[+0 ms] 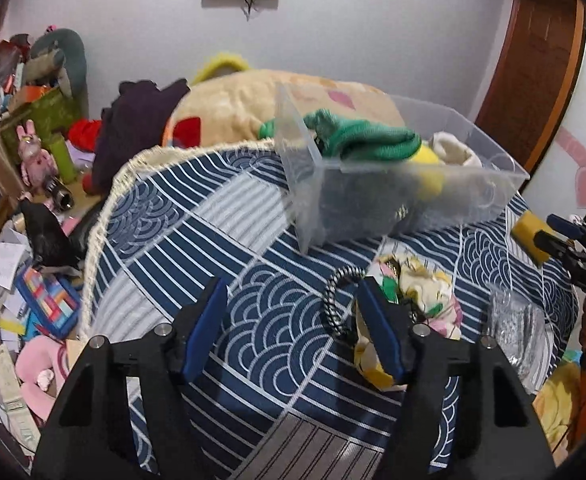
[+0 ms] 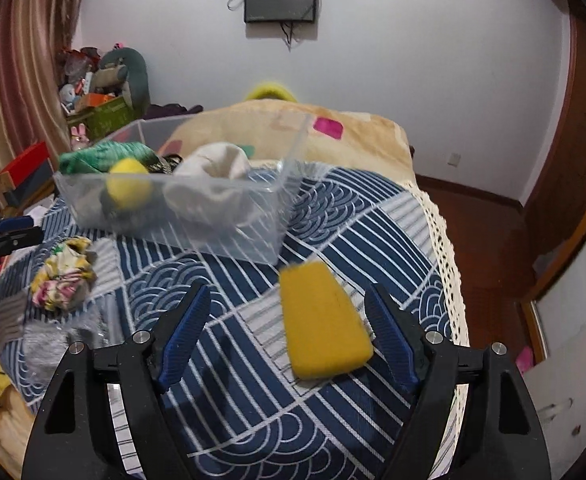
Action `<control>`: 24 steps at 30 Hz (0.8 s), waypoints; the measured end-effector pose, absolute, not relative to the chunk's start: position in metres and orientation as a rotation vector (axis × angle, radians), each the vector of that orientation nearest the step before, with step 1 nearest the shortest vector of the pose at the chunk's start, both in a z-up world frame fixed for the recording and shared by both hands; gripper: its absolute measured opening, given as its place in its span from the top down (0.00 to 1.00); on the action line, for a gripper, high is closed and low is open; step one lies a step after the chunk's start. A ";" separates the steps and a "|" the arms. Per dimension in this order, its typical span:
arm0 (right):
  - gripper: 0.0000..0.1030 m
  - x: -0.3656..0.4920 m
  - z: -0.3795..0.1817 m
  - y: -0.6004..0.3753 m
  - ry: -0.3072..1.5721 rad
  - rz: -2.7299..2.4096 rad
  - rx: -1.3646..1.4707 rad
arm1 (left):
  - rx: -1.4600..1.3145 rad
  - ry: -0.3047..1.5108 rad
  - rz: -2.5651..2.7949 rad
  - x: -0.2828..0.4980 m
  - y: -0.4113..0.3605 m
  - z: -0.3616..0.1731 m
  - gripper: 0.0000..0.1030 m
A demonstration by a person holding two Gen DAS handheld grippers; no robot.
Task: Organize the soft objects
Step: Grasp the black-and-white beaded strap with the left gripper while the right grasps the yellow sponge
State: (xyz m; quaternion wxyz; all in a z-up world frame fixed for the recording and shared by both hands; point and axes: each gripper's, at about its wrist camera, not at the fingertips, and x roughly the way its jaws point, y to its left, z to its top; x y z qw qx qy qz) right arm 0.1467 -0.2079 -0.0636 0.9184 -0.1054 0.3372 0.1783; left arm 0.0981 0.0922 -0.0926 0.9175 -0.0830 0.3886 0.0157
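A clear plastic bin [image 1: 413, 200] [image 2: 221, 232] stands on the blue wave-patterned cloth [image 1: 253, 320] and holds a green knit item [image 1: 365, 140], a yellow ball [image 2: 129, 184] and a white soft item [image 2: 217, 166]. My left gripper [image 1: 293, 328] is open above the cloth, its right finger beside a floral cloth bundle [image 1: 425, 296] [image 2: 63, 276] and a black-and-white cord [image 1: 337, 300]. My right gripper [image 2: 289, 336] is open, with a yellow sponge [image 2: 321, 320] between its fingers, close to the right one; the sponge also shows in the left wrist view [image 1: 529, 236].
A clear plastic bag [image 1: 517, 324] lies near the floral bundle. A beige blanket [image 1: 261, 104] is piled behind the bin. Toys, boxes and papers clutter the floor at the left [image 1: 33, 240]. The cloth's fringed edge [image 2: 441, 248] drops off at the right.
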 end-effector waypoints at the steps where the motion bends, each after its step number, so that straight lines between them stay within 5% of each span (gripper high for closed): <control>1: 0.25 0.148 -0.066 -0.210 0.697 0.358 -0.215 | -0.171 0.806 0.027 0.099 0.092 -0.095 0.42; 9: 0.26 0.150 -0.076 -0.218 0.730 0.329 -0.205 | -0.194 0.869 -0.007 0.117 0.087 -0.112 0.54; 14: 0.41 0.152 -0.080 -0.220 0.740 0.327 -0.206 | -0.181 0.887 -0.017 0.126 0.082 -0.116 0.65; 18: 0.64 0.152 -0.082 -0.219 0.757 0.329 -0.216 | -0.171 0.886 -0.031 0.128 0.077 -0.115 0.91; 24: 0.67 0.145 -0.076 -0.216 0.732 0.355 -0.215 | -0.178 0.861 -0.030 0.115 0.074 -0.109 0.94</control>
